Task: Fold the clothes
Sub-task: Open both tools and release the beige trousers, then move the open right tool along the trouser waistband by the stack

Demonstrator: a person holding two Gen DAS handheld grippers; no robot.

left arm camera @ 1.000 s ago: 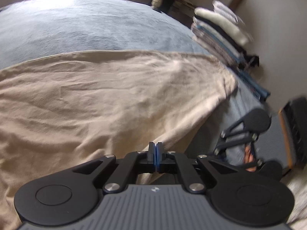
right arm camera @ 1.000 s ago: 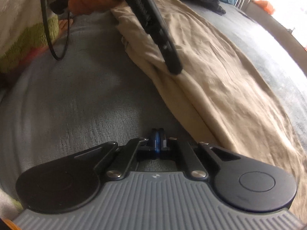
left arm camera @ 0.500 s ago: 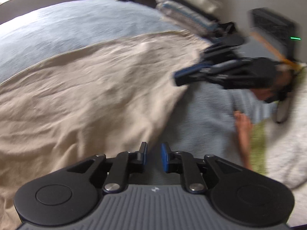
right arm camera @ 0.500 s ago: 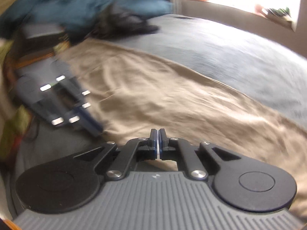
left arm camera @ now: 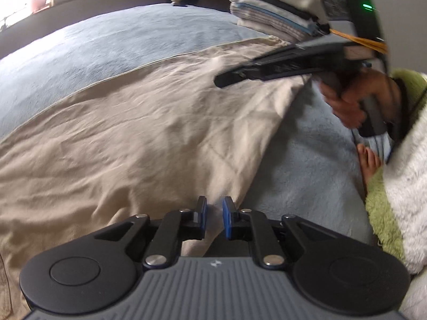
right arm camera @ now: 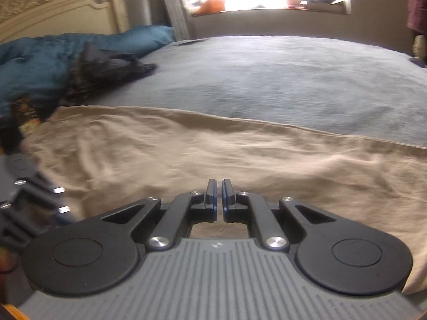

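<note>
A grey-blue bed cover carries the beige garment, spread wide and wrinkled, its near edge running under both tools. The left gripper hovers over that edge near a corner, its jaws a small gap apart and closing, empty. The right gripper sits above the cloth, virtually closed, holding nothing.
</note>
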